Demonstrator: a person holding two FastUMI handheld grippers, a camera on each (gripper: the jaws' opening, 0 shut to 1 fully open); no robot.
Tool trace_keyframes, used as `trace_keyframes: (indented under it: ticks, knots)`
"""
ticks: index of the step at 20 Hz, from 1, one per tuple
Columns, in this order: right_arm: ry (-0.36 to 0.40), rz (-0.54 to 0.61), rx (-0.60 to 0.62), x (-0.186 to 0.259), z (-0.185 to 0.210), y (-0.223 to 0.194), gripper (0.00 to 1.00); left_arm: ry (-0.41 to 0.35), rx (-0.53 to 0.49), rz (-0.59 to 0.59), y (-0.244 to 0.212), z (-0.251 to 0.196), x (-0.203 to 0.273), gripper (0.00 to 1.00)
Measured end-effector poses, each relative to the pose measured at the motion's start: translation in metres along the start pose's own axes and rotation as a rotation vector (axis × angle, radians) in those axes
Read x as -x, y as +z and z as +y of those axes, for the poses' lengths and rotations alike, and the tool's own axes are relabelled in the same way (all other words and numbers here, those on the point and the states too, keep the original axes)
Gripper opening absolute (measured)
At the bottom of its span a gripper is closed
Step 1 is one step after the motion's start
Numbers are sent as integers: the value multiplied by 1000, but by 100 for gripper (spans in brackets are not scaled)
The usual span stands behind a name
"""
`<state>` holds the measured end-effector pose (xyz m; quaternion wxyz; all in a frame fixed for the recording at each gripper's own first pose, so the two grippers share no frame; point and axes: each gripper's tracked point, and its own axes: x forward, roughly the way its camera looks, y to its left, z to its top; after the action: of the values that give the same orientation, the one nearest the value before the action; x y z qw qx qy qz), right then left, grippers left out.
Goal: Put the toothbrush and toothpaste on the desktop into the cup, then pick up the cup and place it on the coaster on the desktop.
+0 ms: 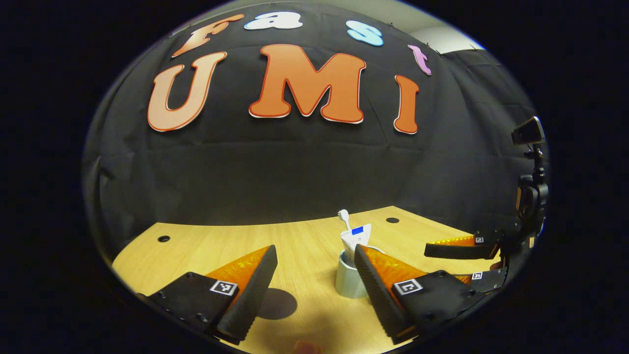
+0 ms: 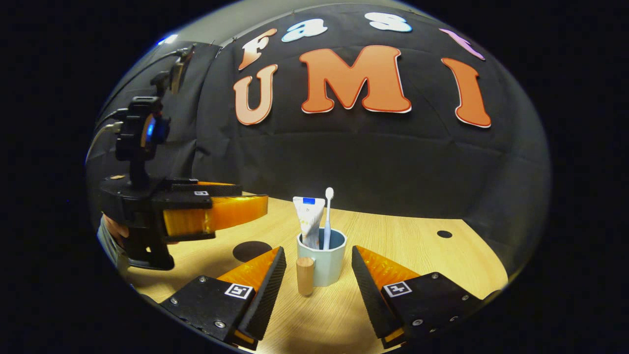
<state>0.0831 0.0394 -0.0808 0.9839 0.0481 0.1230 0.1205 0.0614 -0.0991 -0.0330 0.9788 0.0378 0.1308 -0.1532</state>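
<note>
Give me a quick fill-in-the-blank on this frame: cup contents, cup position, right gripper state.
1. The toothpaste and toothbrush stand inside the ____.
2. The cup stands on the bare desktop, not yet on the dark round ____.
3. The right gripper is ____, one finger on either side of the cup, neither touching it.
4. The cup's wooden ____ points toward the right gripper's camera.

Missing words: cup; coaster; open; handle

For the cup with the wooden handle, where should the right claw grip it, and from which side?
Grip the cup across its body below the rim, coming straight on from the near side. Its walls stand upright between the open right claw; the wooden handle faces the claw, and toothpaste and toothbrush block the top.
</note>
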Motion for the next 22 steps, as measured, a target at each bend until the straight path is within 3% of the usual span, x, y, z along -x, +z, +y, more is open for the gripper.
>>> trace_keyframes:
  ticks: [7, 12, 18, 22]
  knots:
    - [-25, 120, 66, -16, 5, 4, 82, 88, -55, -52, 10, 30, 43, 100]
    - [27, 298, 16, -20, 13, -8, 83, 161, -56, -45, 0, 64, 69, 100]
    - [-10, 471, 8, -33, -1, -16, 84, 212, -60, -50, -7, 92, 97, 100]
    - [12, 614, -100, -39, 3, -34, 83, 242, -23, -66, -10, 111, 109, 100]
